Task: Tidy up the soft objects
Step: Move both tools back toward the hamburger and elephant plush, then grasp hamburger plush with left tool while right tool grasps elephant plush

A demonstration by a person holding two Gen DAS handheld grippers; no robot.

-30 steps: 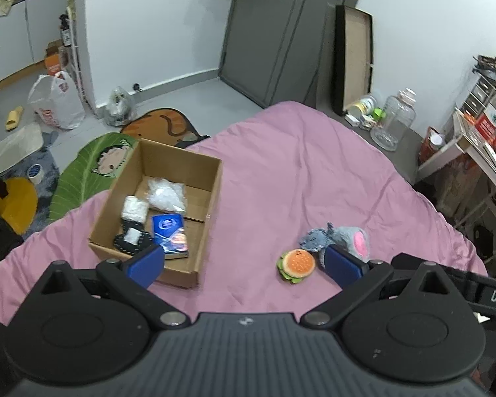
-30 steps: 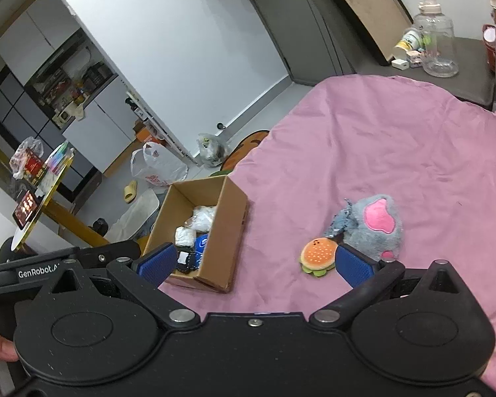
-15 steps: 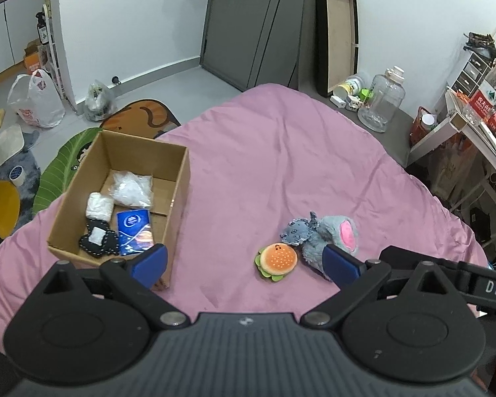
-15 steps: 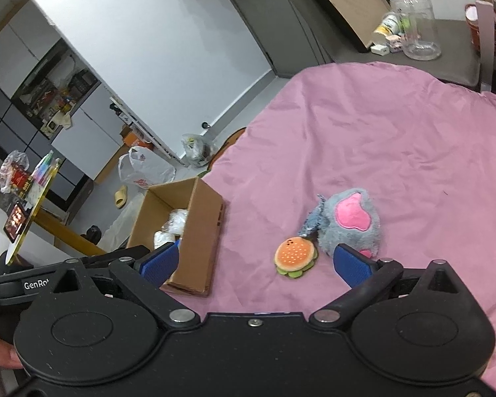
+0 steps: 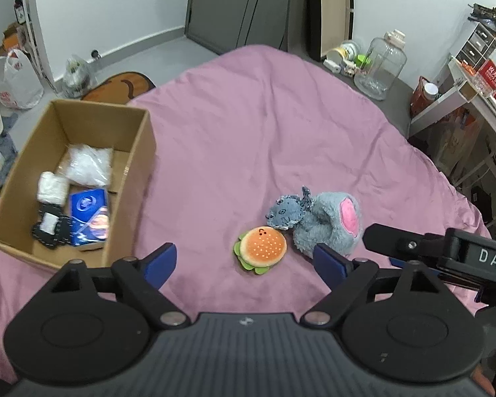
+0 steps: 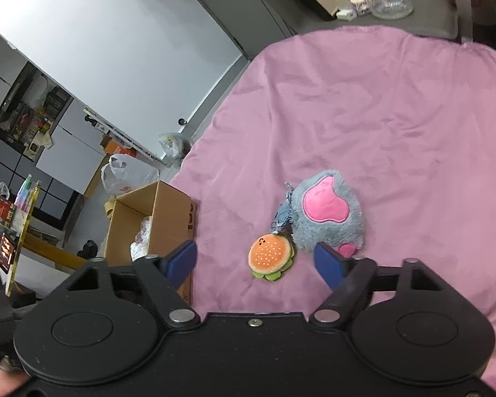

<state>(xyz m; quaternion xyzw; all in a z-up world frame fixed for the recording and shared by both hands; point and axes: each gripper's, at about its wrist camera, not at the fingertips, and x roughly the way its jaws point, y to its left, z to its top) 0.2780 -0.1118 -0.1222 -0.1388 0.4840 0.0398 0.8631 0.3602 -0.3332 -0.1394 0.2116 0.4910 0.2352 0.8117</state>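
Note:
A burger plush (image 5: 262, 249) lies on the pink bedspread (image 5: 281, 132), touching a small blue-grey plush (image 5: 286, 211) and a fluffy grey plush with a pink patch (image 5: 327, 221). My left gripper (image 5: 244, 259) hovers just short of the burger, its jaws closing with nothing pressed between them. In the right wrist view the burger plush (image 6: 271, 256) and the grey plush (image 6: 327, 211) lie just ahead of my right gripper (image 6: 254, 256), whose jaws are also closing on nothing. To the left, an open cardboard box (image 5: 145, 172) holds a white bag, a white roll, a blue packet and a black item.
The right gripper's black body (image 5: 446, 254) reaches in at the left view's right edge. Beyond the bed stand a glass jar (image 5: 380, 66) and a cluttered shelf (image 5: 473, 86). A plastic bag (image 5: 13, 82) and mats lie on the floor left of the box.
Both grippers have come down and closer to the plush toys, which now look larger and nearer the fingertips. Both pairs of jaws have narrowed, the right more. Nothing was taken hold of.

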